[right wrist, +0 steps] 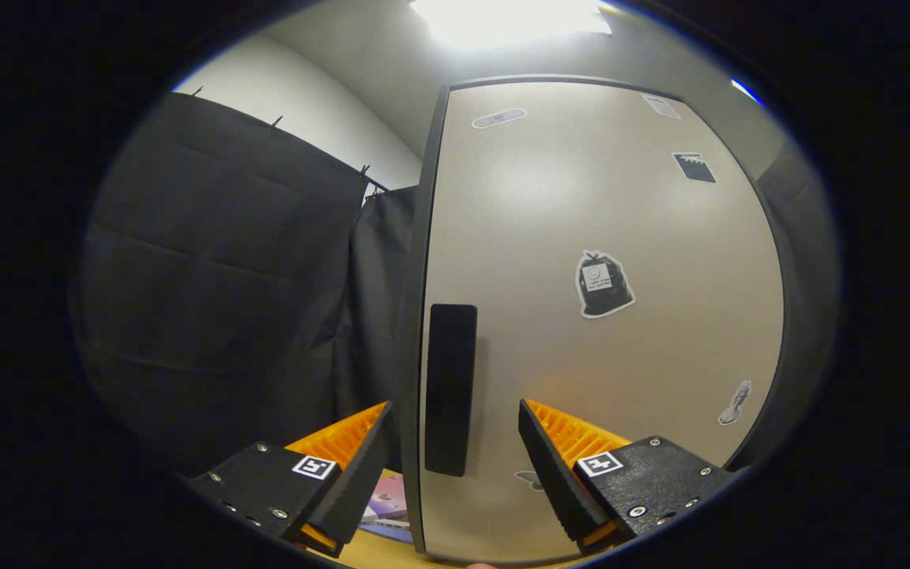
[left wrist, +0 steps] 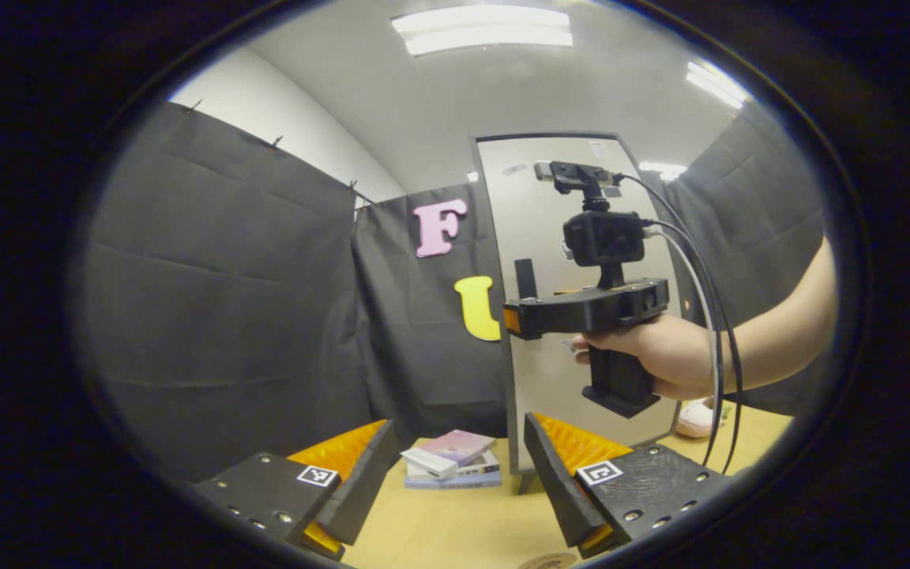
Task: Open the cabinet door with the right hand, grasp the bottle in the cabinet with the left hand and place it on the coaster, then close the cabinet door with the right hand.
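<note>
In the right gripper view, the right tool stood wide open, its two fingers spread apart and holding nothing. Between them rose the cabinet door, pale with a dark frame and shut as far as the view told, standing close in front of the tool. The dark upright handle sat near the door's left edge, its lower part framed between the fingers; whether either finger touched it could not be told. A few stickers dotted the door's face. A stack of books peeked out low behind the left finger, at the foot of the door.

In the left gripper view, the left tool was likewise open and empty, hovering above the tabletop. Farther off, the right tool's body was held up in front of the cabinet door, a hand wrapped round its grip and a bare forearm reaching in from the right. A small camera was mounted on top of that tool, with cables hanging down from it. The stack of books lay on the tabletop just left of the door's lower corner. A pinkish rounded object rested on the tabletop to the right of the door, beneath the forearm; what it was could not be told
</note>
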